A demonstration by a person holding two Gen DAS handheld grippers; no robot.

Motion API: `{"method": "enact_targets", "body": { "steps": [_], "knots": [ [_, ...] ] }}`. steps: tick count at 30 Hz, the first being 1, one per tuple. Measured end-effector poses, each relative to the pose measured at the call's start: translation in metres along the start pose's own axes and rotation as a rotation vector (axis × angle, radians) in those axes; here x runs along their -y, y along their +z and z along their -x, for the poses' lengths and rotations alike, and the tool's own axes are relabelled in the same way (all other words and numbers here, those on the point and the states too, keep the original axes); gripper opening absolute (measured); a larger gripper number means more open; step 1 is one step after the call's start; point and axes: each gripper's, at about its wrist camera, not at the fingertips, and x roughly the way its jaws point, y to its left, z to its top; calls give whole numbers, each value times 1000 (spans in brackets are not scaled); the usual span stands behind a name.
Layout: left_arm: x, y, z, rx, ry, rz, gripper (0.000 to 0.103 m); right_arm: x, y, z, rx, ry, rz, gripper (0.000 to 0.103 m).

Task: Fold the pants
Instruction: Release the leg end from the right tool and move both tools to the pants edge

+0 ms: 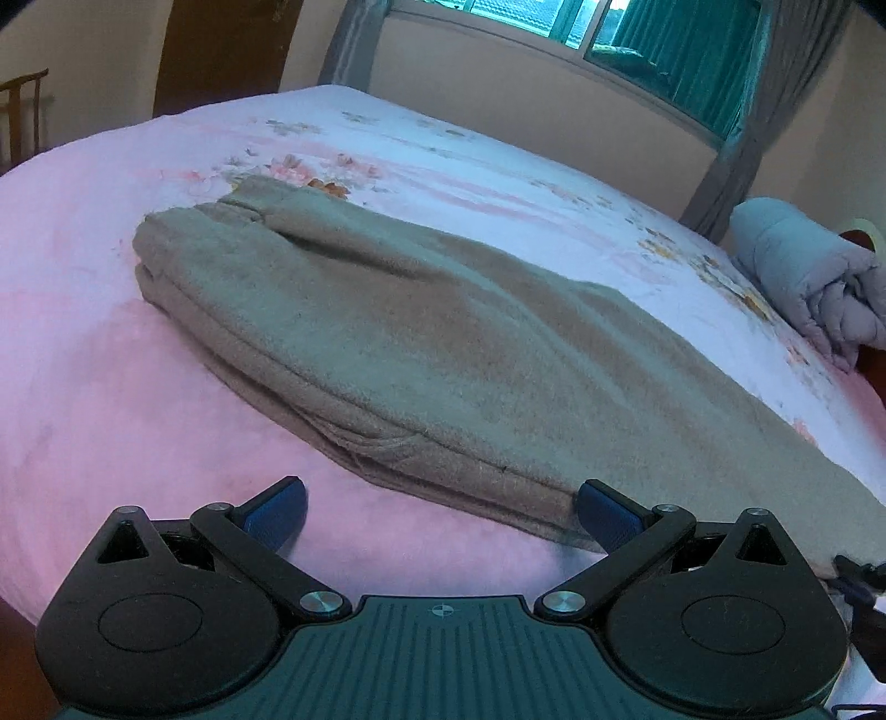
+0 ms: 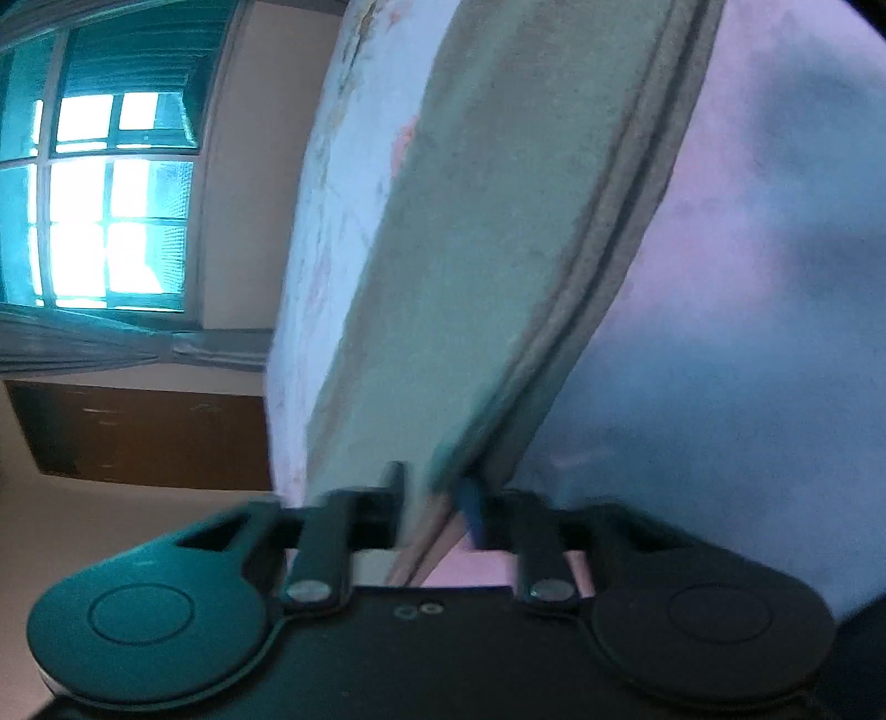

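Grey-beige fleece pants (image 1: pixel 432 343) lie folded lengthwise on the pink bed cover (image 1: pixel 111 399), waistband at the far left. My left gripper (image 1: pixel 440 512) is open just above the bed; its right finger touches the near edge of the pants. In the right wrist view, which is rolled sideways and blurred, my right gripper (image 2: pixel 434 493) is closed on the layered end of the pants (image 2: pixel 476 221), with cloth between the fingers.
A rolled pale blue quilt (image 1: pixel 814 277) lies at the far right of the bed. A window with teal curtains (image 1: pixel 681 50) is behind the bed. A wooden chair (image 1: pixel 22 116) stands at the far left, and a brown cabinet (image 2: pixel 144 432) by the wall.
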Motion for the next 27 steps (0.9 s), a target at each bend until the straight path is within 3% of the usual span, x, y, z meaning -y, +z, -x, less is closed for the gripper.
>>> {"method": "enact_targets", "body": {
  "steps": [4,6,8,10,12,16,19,23,27],
  "knots": [
    [4,-1,2,19,-2,-28,103,-23,-8,17,31,16,123,0],
    [3,0,3,30,-4,-19,103,-13,-6,9,3,-103,99,0],
    [0,2,7,49,-9,1,103,-1,-3,6,-9,-108,13,1],
    [-3,3,14,73,-13,9,103,-7,-3,12,-36,-90,20,17],
    [-6,5,18,89,-5,13,103,-18,-3,23,-50,-63,89,26],
    [-12,22,17,130,22,0,103,-46,3,44,-1,-22,285,26],
    [-17,49,9,173,98,-34,103,-77,10,23,4,-15,401,26],
    [-31,88,-13,196,305,-88,103,-141,0,-32,-1,-48,658,26],
    [-51,104,-33,176,292,-43,103,-199,-30,-121,-33,-86,926,26]
  ]
}}
